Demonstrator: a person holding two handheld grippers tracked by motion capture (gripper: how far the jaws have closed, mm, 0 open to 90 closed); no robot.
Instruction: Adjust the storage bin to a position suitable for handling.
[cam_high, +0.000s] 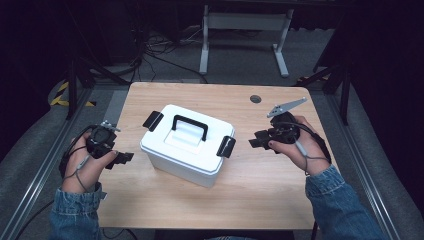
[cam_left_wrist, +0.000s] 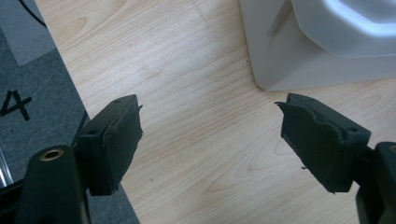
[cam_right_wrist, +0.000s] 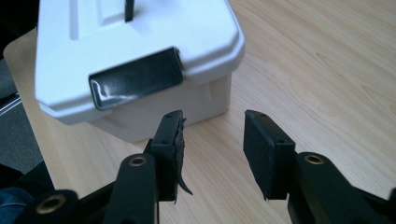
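Denim sleeves enter at the near edge of the high view, each hand holding a gripper over the wooden table (cam_high: 260, 190). Left gripper (cam_high: 121, 158) hovers at the table's left edge; right gripper (cam_high: 256, 142) sits to the right of a white box (cam_high: 186, 145), and both point inward at it. That box stands near the table's middle, lid on, with a black carry handle (cam_high: 190, 126) on top and a black latch (cam_high: 226, 146) at each end. Farther off on the floor stands a white table frame (cam_high: 245, 30).

From the left gripper view, the jaws stand wide apart with nothing between them, over bare wood, and a corner of the box (cam_left_wrist: 299, 70) lies beyond to the right, not touched.

From the right gripper view, the jaws are parted, empty, and close before the box's end, just below its latch (cam_right_wrist: 135, 81); they seem not to touch it, though the angle leaves that uncertain.
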